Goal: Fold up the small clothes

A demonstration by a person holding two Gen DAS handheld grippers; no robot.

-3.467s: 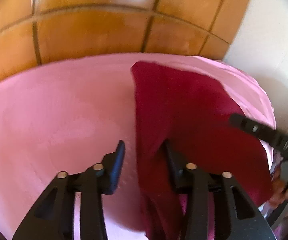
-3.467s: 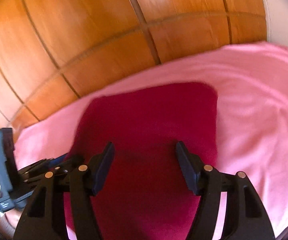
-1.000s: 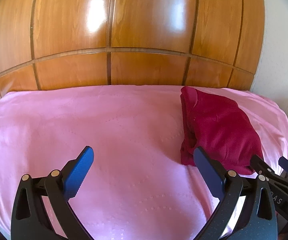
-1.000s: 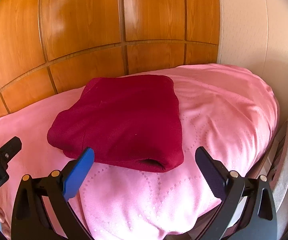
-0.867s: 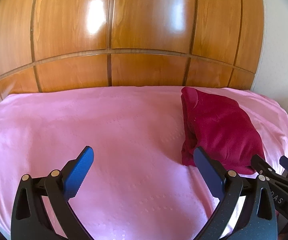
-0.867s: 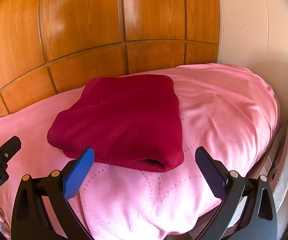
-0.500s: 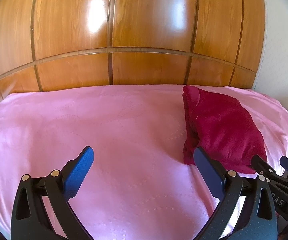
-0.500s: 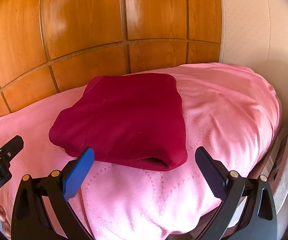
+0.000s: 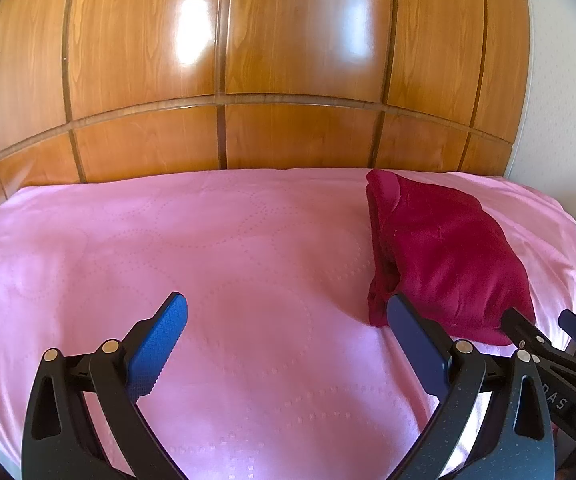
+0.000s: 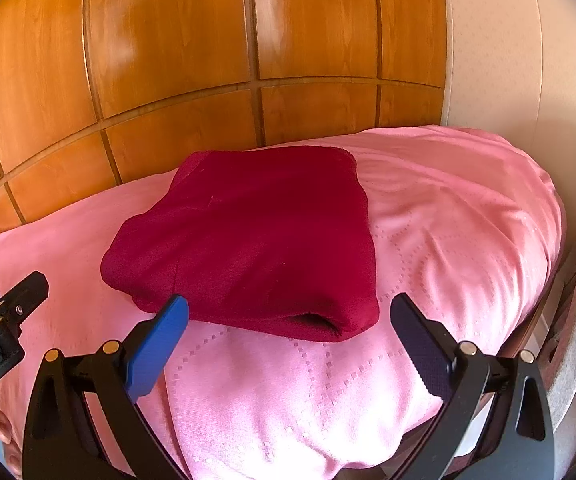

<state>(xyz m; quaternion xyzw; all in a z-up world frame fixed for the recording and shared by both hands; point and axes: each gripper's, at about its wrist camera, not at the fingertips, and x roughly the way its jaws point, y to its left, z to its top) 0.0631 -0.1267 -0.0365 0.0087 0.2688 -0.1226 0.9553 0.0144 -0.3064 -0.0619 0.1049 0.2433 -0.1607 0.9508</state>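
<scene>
left gripper (image 9: 286, 328) hovering with fingers (image 9: 160, 340) spread wide, gripping nothing, only pink bedspread (image 9: 208, 264) lying between them. right gripper (image 10: 288, 330) likewise gaping wide and empty. sitting just beyond the right fingers (image 10: 156, 340), nearer the left one, a dark red garment (image 10: 256, 236) folded into a squarish bundle; from the left view, resting just past the tip of the right-hand finger and off to that side, well apart from the left-hand one. lying flat on the bed, free of both tools. further out, rising behind the bed, glossy wooden panelling (image 9: 288, 60).

judging the fold as finished: leaving the bundle alone, or at most pressing down the loose near edge, where a small opening is gaping. lifting away straight, avoiding snagging that edge.

not showing: any further clothes, the underside layers of the bundle. cut off at the lower left of the right view, a few fingertips of a person's hand (image 10: 6, 436). something grey beside the bed at far right, too cropped for telling.
</scene>
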